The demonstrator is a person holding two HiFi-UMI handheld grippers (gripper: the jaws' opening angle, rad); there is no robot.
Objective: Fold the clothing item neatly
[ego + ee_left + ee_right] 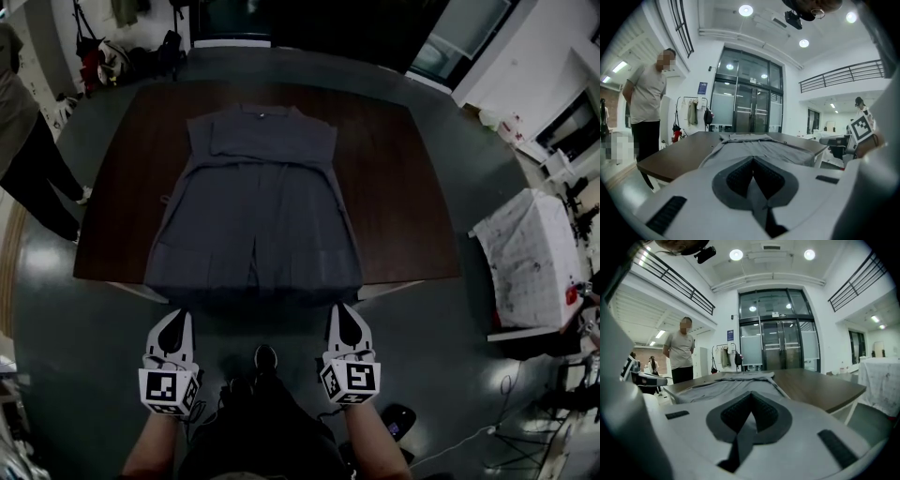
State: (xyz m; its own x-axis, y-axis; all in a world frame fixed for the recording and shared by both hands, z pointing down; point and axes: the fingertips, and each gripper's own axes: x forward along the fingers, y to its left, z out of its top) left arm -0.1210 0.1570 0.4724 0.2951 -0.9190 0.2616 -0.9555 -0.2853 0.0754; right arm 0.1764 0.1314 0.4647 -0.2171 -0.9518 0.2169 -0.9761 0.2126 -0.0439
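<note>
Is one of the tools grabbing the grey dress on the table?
No, the left tool and the right tool are both shut and empty, short of the table edge and apart from the grey dress.

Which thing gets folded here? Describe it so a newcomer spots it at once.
Find the dark brown table in the middle of the room. The grey garment lies spread flat along it, collar at the far end, hem at the near edge. It is the only thing on the table; the white cloth sits off to the right.
</note>
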